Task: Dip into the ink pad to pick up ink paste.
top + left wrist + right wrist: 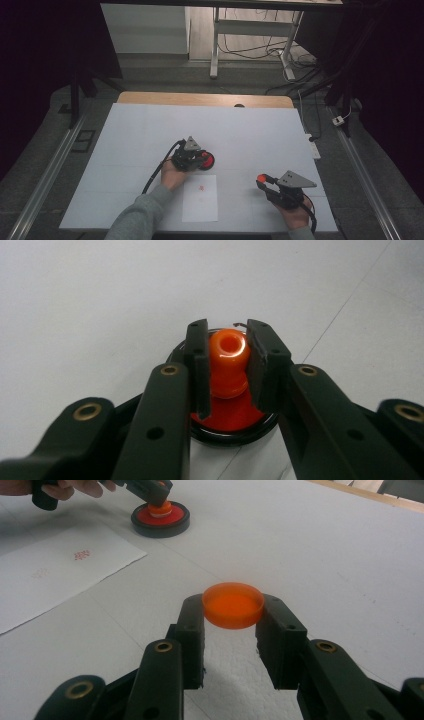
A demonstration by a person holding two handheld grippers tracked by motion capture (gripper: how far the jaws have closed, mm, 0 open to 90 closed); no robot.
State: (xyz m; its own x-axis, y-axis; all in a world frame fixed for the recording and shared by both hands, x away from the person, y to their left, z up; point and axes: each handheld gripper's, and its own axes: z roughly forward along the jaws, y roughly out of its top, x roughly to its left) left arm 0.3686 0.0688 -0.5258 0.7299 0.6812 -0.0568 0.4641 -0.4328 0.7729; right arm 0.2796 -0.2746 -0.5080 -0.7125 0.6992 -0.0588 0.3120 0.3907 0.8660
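A round black ink pad case (235, 432) with a red pad (207, 161) lies on the white table near its middle. An orange knob-shaped stamp (227, 370) stands upright on the red pad, and my left gripper (227, 337) is shut on it from both sides. From the right gripper view the same pad (160, 520) sits far off with the left gripper (156, 497) over it. My right gripper (233, 611) is shut on a shallow round orange cap (233, 605), open side up, held just above the table at the right front (261, 178).
A white sheet of paper (201, 197) with a small red stamp mark (201, 188) lies at the table's front edge between my two hands. The white table top (150, 130) ends in a wooden strip at the back. Desk legs and cables stand beyond.
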